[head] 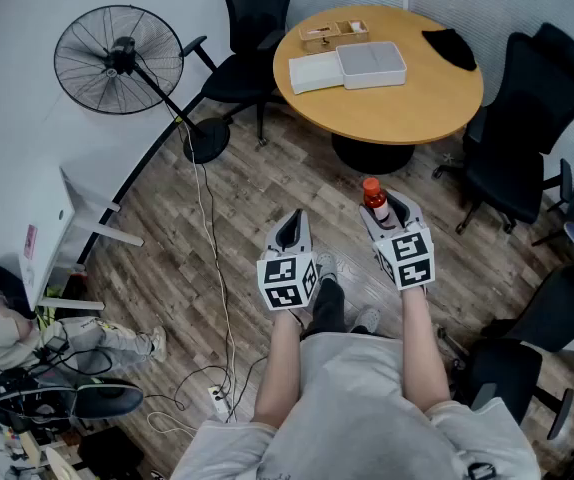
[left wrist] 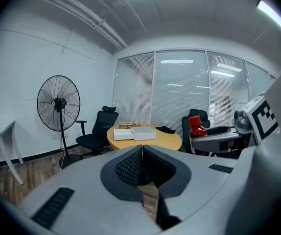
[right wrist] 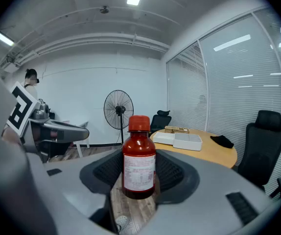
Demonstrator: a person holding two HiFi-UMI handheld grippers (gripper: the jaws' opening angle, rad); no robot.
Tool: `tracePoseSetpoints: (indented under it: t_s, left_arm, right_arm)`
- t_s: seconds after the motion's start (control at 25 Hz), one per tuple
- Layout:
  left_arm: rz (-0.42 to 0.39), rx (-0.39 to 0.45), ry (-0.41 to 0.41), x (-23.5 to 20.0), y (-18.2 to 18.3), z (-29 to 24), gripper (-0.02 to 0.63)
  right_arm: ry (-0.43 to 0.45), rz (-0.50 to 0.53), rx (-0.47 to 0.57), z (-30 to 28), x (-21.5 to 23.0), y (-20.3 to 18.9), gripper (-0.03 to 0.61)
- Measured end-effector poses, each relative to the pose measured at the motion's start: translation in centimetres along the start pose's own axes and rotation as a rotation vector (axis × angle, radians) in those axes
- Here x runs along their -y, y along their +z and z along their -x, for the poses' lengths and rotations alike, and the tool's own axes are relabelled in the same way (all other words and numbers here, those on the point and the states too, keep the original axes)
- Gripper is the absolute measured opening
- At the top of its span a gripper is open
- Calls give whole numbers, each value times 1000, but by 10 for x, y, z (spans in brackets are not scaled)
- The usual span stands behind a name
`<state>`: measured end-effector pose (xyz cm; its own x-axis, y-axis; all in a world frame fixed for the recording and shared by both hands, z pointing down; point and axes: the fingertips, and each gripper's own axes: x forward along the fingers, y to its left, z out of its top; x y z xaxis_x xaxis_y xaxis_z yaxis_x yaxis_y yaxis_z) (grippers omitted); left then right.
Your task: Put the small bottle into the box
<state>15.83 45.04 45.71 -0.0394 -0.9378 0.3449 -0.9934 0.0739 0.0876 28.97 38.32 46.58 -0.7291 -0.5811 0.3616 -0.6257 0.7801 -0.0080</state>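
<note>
A small brown bottle [head: 374,199] with a red cap and a white label stands upright between the jaws of my right gripper [head: 385,208], which is shut on it. In the right gripper view the bottle [right wrist: 139,160] fills the gap of that gripper [right wrist: 139,176]. My left gripper [head: 290,230] hangs beside it at the same height, shut with nothing in it, its jaws [left wrist: 141,151] meeting. From the left gripper view the bottle [left wrist: 197,127] shows at the right. The open white box [head: 370,65] lies on the round wooden table [head: 417,98] ahead, its lid [head: 314,71] beside it.
A small wooden box [head: 334,34] and a black cloth [head: 450,46] also lie on the table. Black office chairs [head: 527,118] stand round it, one [head: 252,38] at the far side. A standing fan [head: 117,58], a white desk [head: 62,233] and floor cables [head: 212,268] are to the left.
</note>
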Motion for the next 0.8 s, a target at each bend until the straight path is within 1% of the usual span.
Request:
tracePoseSetpoints:
  t_s: [0.16, 0.32, 0.44, 0.68, 0.8]
  left_arm:
    - [9, 13, 7, -1, 5, -11, 29]
    - [13, 10, 1, -5, 10, -24, 29]
    - [11, -1, -9, -7, 13, -39, 29]
    - [1, -2, -25, -23, 35, -76, 29]
    - [10, 2, -31, -32, 45, -97, 29]
  right_arm:
    - [6, 3, 3, -8, 9, 2, 221]
    - [30, -27, 8, -20, 16, 6, 221]
    - [38, -11, 0, -31, 21, 10, 221]
    - [40, -34, -2, -62, 37, 22, 221]
    - [33, -51, 3, -76, 52, 31, 221]
